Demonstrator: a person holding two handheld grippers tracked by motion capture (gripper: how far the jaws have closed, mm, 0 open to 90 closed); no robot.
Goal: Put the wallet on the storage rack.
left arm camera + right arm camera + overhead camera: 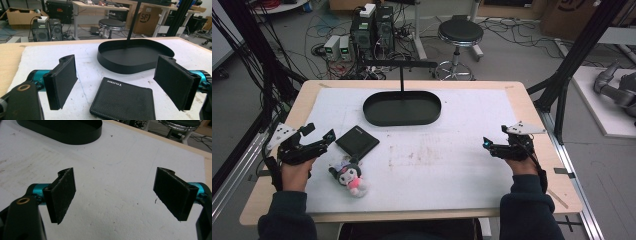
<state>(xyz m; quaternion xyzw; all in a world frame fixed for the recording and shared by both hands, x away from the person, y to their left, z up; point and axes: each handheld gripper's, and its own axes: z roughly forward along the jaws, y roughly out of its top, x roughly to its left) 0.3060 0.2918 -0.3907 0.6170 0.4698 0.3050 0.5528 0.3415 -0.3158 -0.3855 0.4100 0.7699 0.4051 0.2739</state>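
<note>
A black leather wallet (357,141) lies flat on the white mat, just right of my left gripper (319,136). In the left gripper view the wallet (123,101) sits below and ahead of the open jaws, with nothing between my left gripper (117,81) pads. A small plush doll (350,176) with a black head and pink body lies in front of the wallet. A black oval tray (402,108) with an upright post stands at the back middle. My right gripper (492,144) hovers open over bare mat at the right; its view (116,195) has empty jaws.
The white mat (437,160) covers a wooden table (532,115). Beyond the far edge stand a round stool (459,35), computer towers (374,27) and loose cables on the floor. Black frame posts rise at both sides of the table.
</note>
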